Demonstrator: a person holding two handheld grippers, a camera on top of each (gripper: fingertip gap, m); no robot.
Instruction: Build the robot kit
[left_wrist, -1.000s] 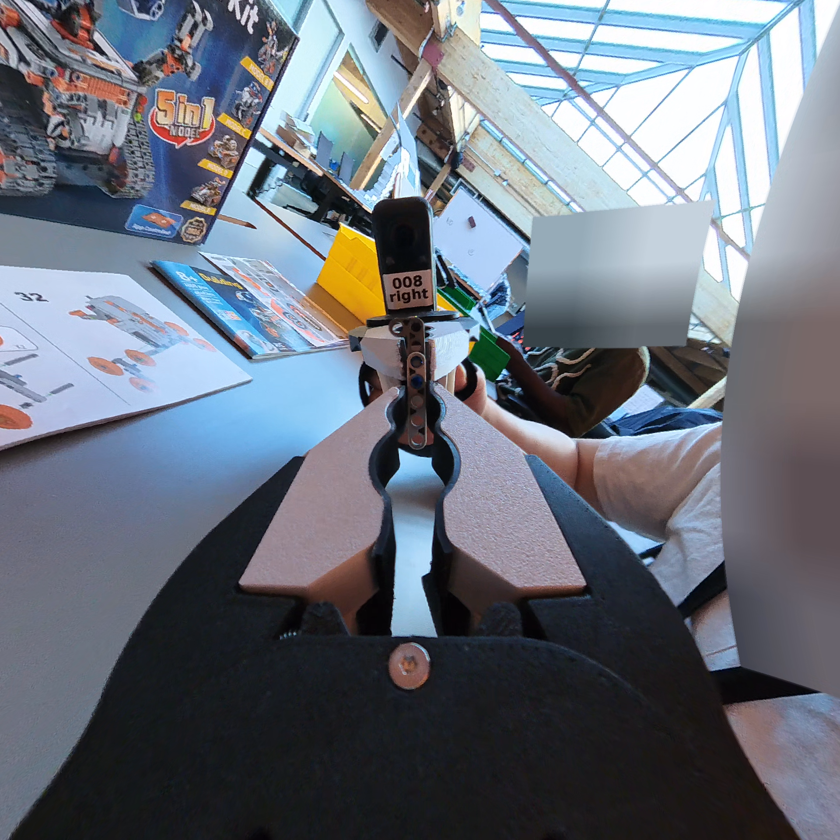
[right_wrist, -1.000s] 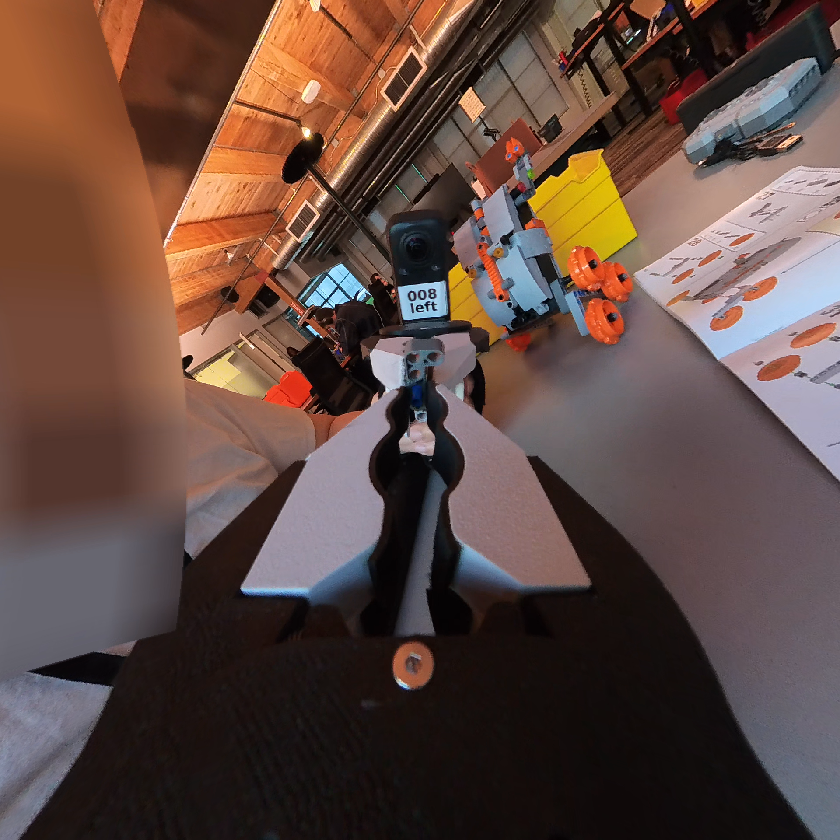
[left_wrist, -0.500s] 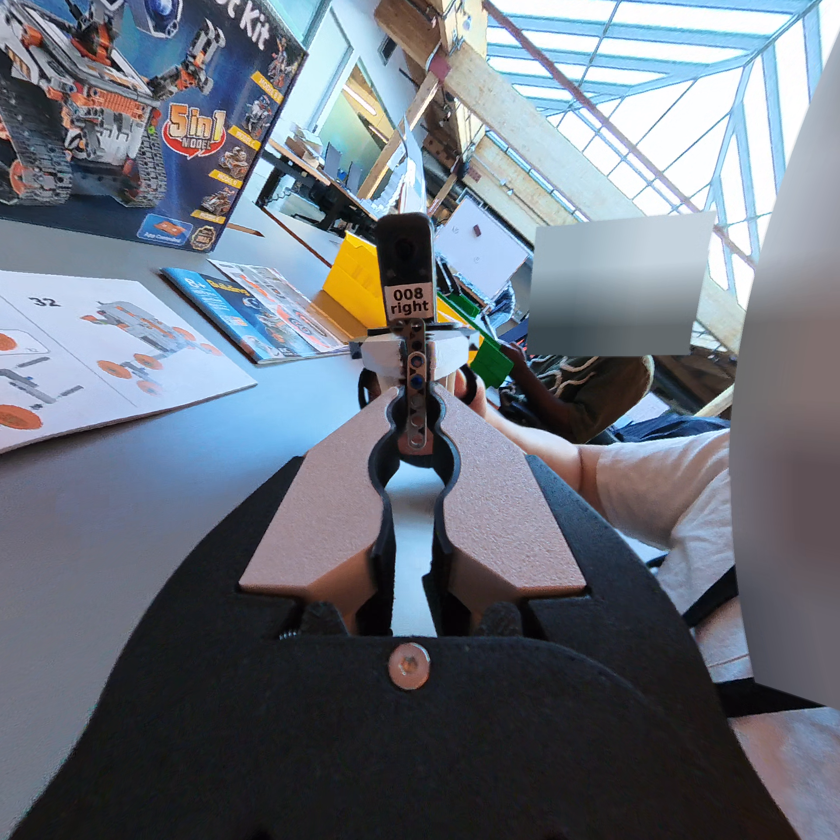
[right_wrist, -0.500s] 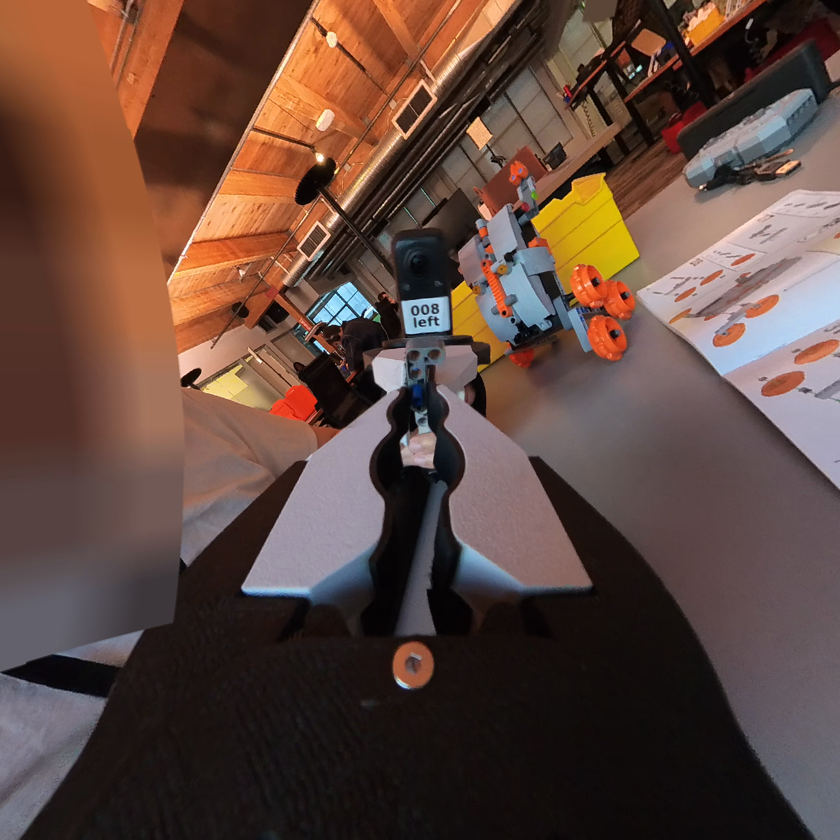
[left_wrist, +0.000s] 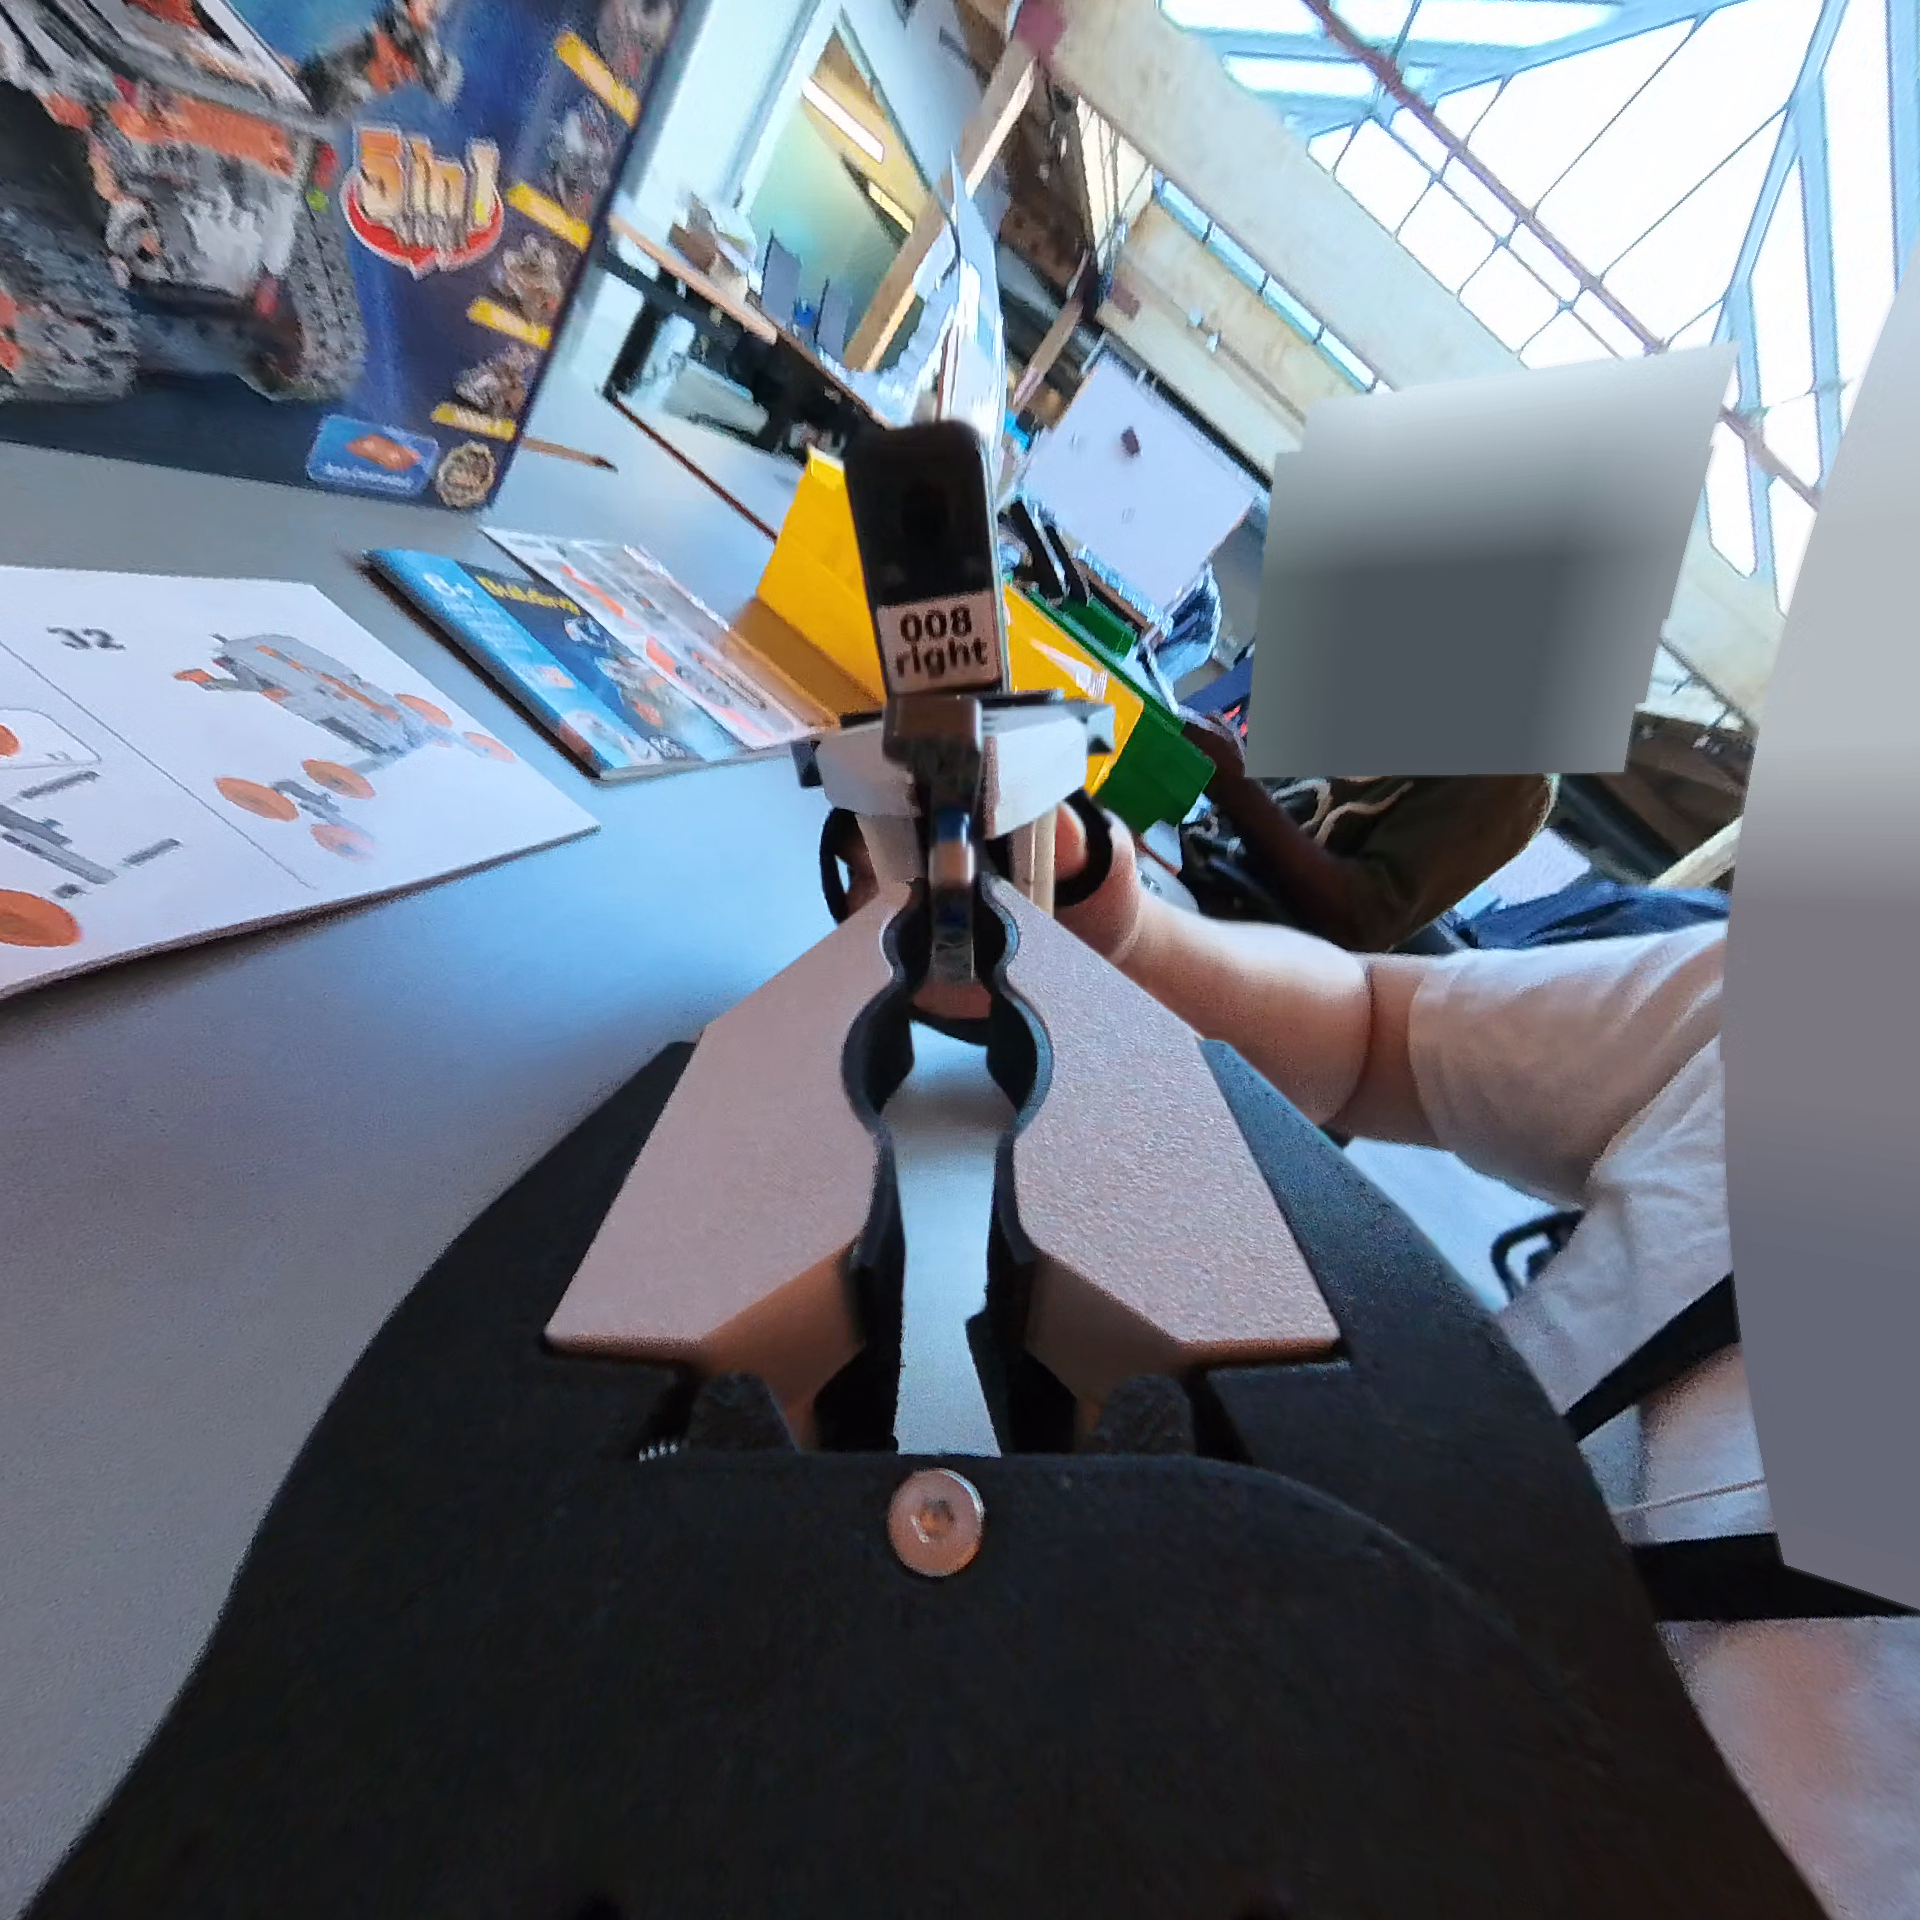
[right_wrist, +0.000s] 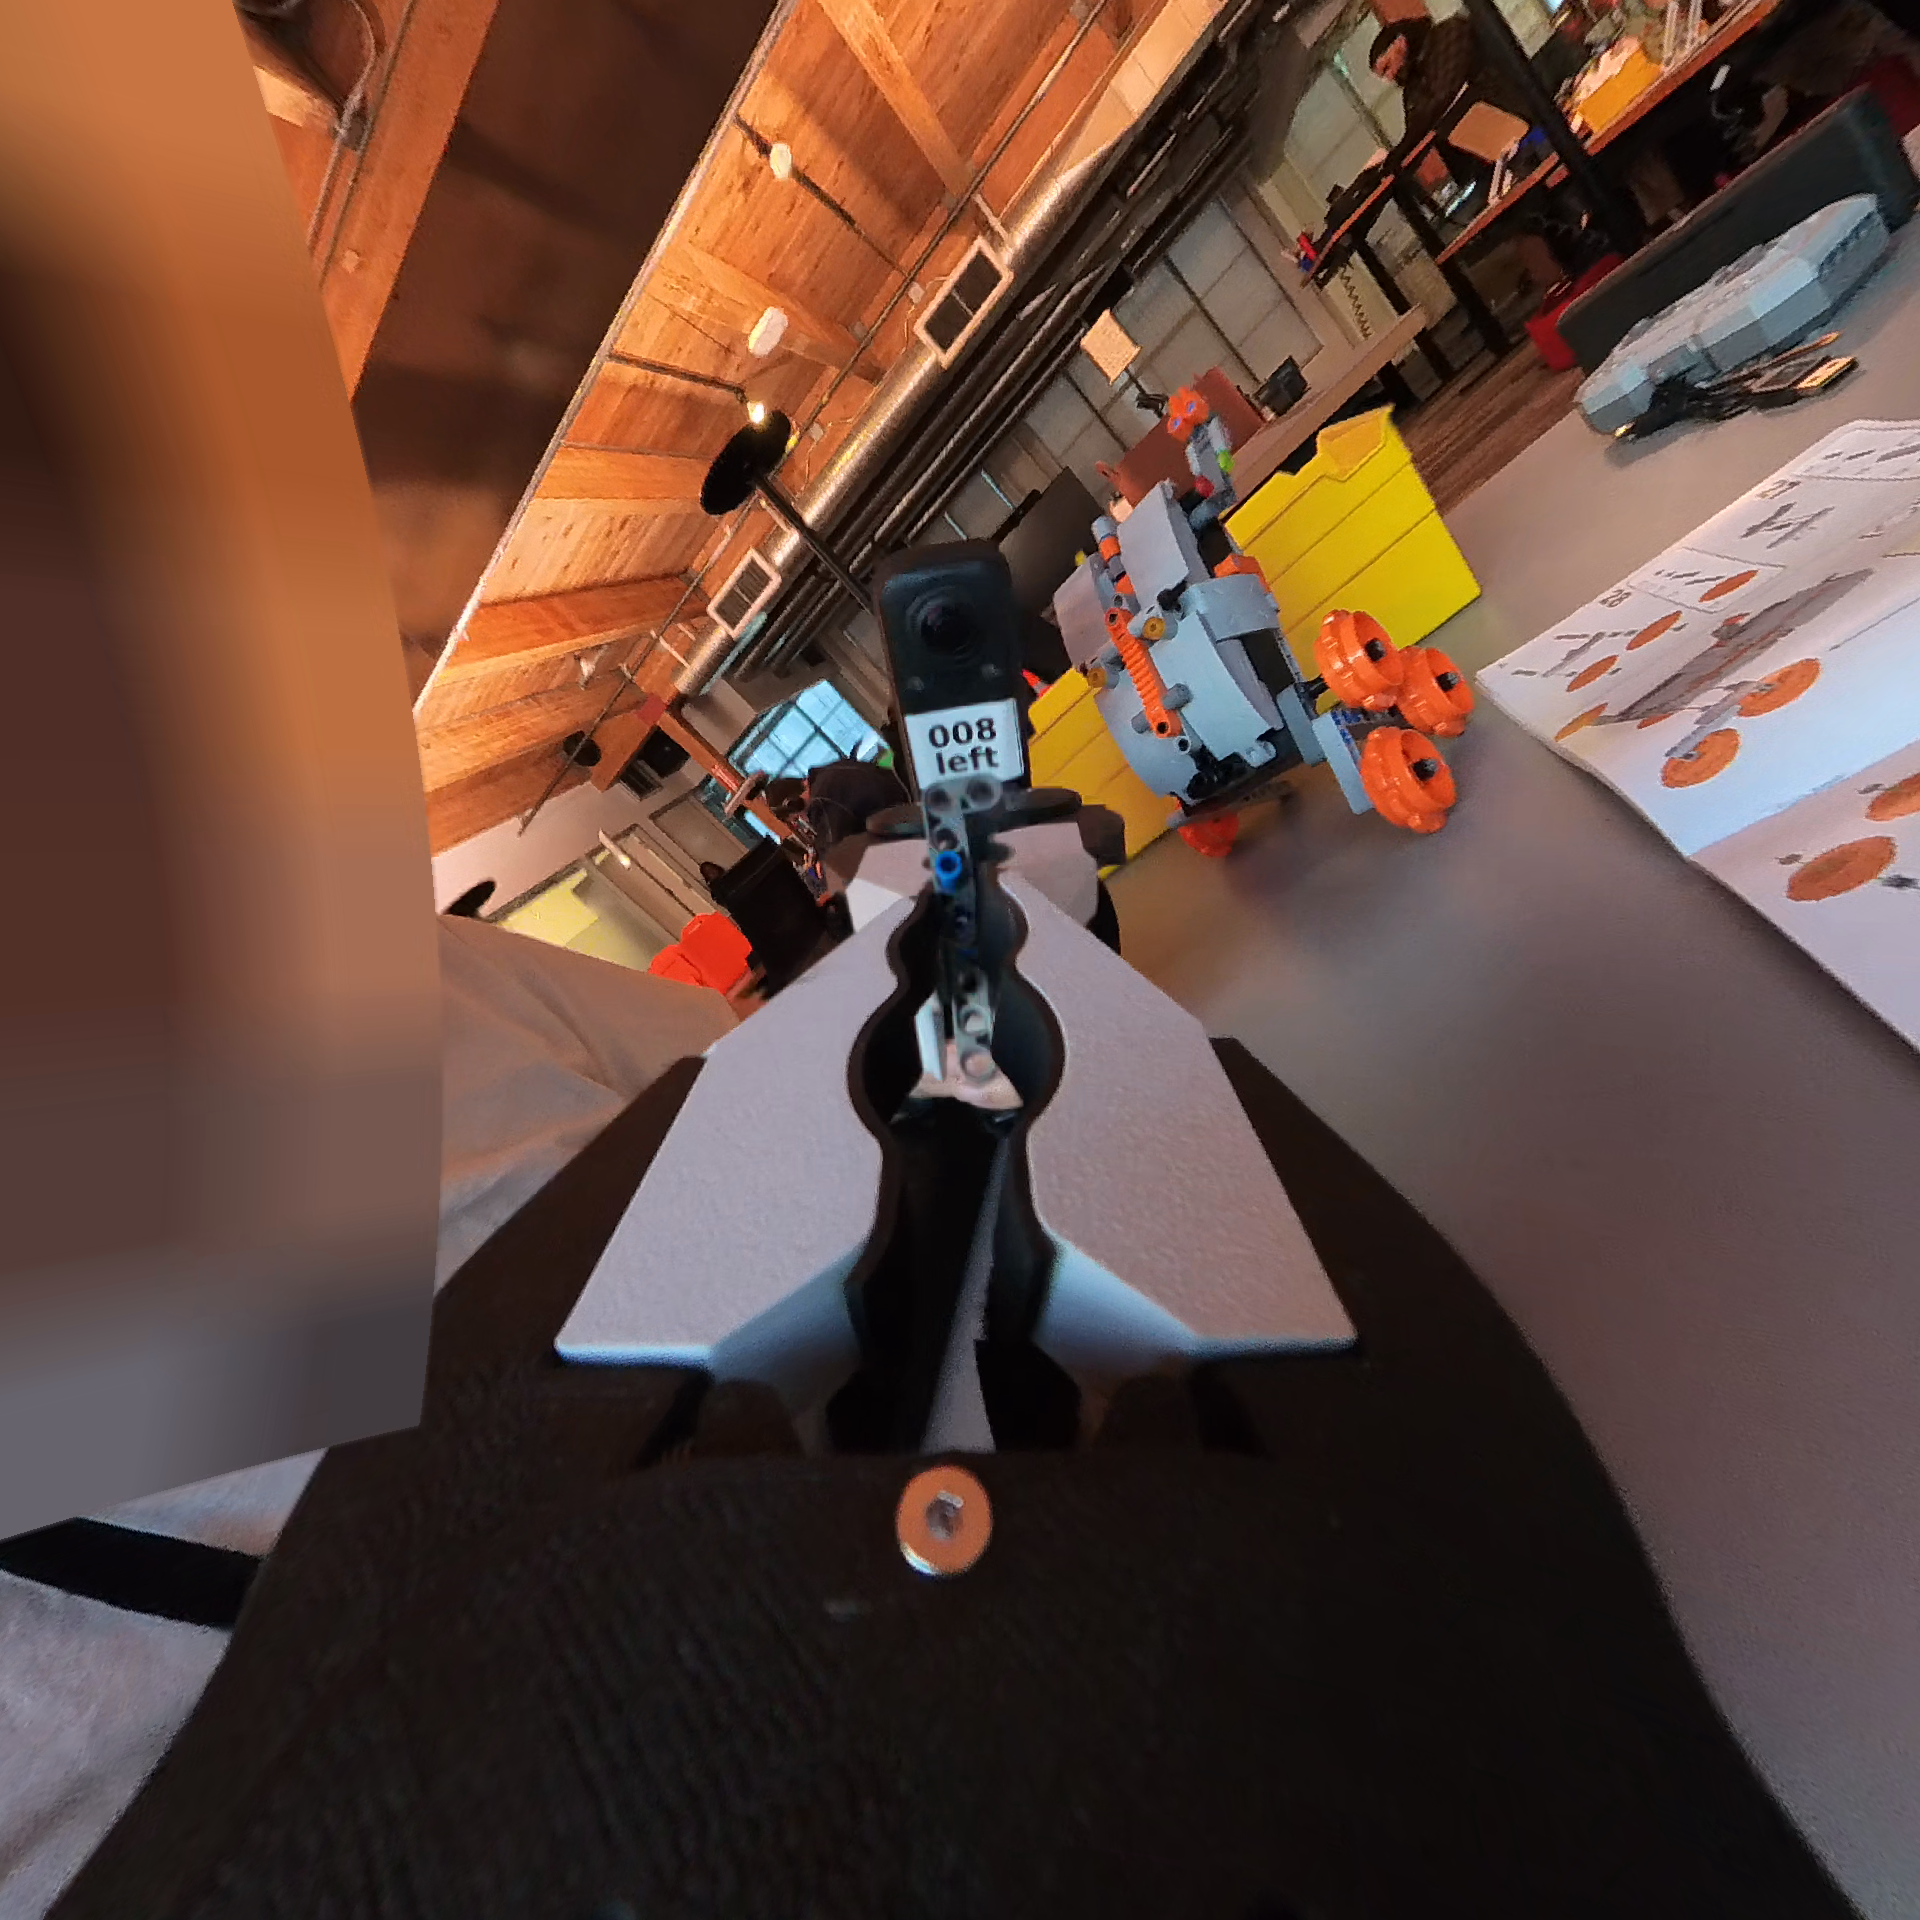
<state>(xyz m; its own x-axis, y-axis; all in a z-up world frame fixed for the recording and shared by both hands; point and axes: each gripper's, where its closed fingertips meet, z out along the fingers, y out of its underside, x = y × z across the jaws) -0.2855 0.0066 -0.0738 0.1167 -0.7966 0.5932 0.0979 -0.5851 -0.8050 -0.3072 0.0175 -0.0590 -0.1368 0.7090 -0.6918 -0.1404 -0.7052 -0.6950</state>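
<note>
Grey holed beam (right_wrist: 961, 935), blue pins, pinched between both grippers' closed jaws.

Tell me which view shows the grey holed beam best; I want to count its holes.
The right wrist view: the beam is sharp there, holes and blue pin visible, pinched where the right gripper meets the left gripper. The left wrist view shows the beam edge-on and motion-blurred between the left gripper's fingertips, holes unreadable.

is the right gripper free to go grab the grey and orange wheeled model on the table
Probably not as it stands: the right gripper is shut on a grey holed beam, which the left gripper also pinches. The table toward the wheeled model looks clear.
</note>
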